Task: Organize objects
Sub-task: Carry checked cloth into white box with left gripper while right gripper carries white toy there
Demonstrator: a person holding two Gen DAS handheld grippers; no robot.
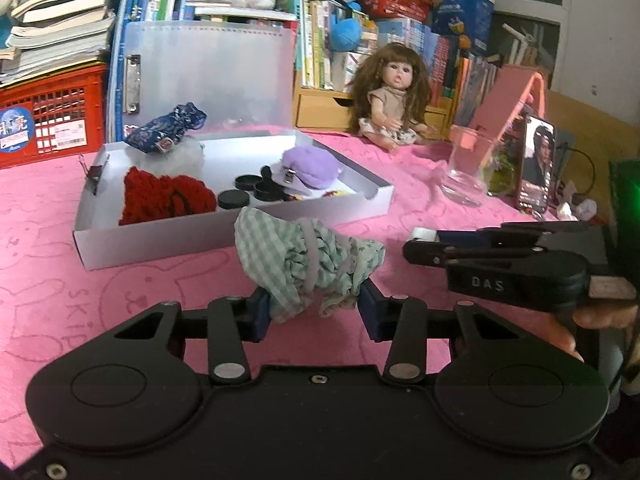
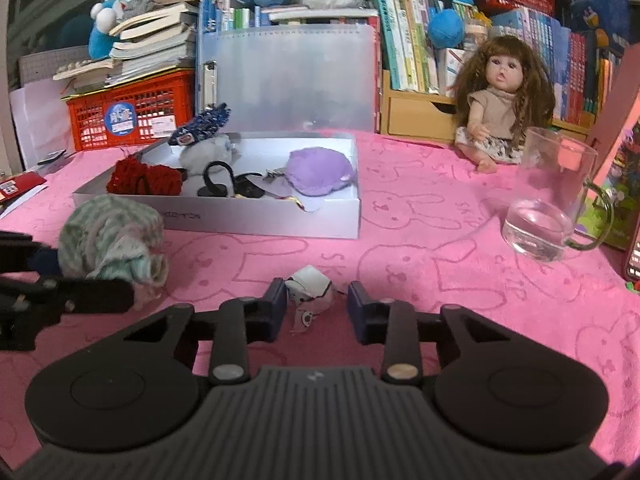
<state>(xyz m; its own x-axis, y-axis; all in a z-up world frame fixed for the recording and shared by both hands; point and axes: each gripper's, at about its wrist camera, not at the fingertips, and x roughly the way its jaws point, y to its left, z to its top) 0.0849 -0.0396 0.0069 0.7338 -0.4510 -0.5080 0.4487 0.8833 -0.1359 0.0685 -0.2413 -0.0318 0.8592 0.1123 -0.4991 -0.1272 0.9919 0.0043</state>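
A green checked cloth bundle [image 1: 304, 256] sits between my left gripper's [image 1: 314, 312] blue pads, which press on its lower folds from both sides. A small white crumpled object [image 2: 310, 290] lies on the pink cloth between the pads of my right gripper [image 2: 316, 308]; it touches the left pad, and a narrow gap shows at the right pad. In the left wrist view my right gripper [image 1: 416, 244] is side-on at the right. Behind stands a shallow white box [image 1: 240, 236] holding a red knitted piece [image 1: 160, 196], a purple pouch [image 1: 312, 168], black lids and a blue patterned pouch [image 1: 168, 128].
A doll [image 1: 394, 96] sits at the back. A glass mug [image 2: 548, 208] with water and a phone [image 1: 536, 164] stand to the right. A red crate [image 1: 48, 120], stacked books, plush toys and a translucent folder [image 1: 212, 76] line the back edge.
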